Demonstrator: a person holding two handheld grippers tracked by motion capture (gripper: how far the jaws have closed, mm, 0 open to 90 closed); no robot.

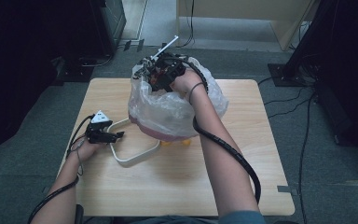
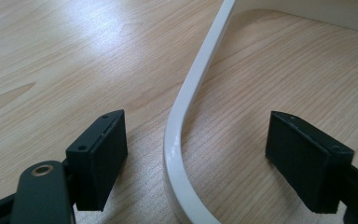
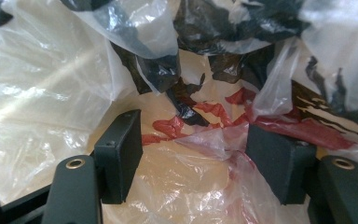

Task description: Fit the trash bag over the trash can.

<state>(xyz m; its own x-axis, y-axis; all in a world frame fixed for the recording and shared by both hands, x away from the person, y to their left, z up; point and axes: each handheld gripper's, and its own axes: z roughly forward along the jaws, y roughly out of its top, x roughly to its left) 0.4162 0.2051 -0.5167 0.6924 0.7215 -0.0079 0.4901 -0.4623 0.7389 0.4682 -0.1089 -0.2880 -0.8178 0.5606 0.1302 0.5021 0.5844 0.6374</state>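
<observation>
On the wooden surface (image 1: 242,154), the left gripper (image 2: 193,158) stands wide astride the white handle (image 2: 200,84), nothing grasped yet, while the right gripper (image 3: 193,156), jaws also apart, reaches into the plastic bag (image 1: 168,109), seemingly unsettled.

My left gripper (image 1: 116,136) low at the table's (image 1: 177,186) left side, jaws straddling the bent strip (image 2: 186,102) lying flat, plastic bag (image 1: 168,109) behind and to its right at table centre, my right gripper (image 1: 161,70) in the bag's mouth.
</observation>
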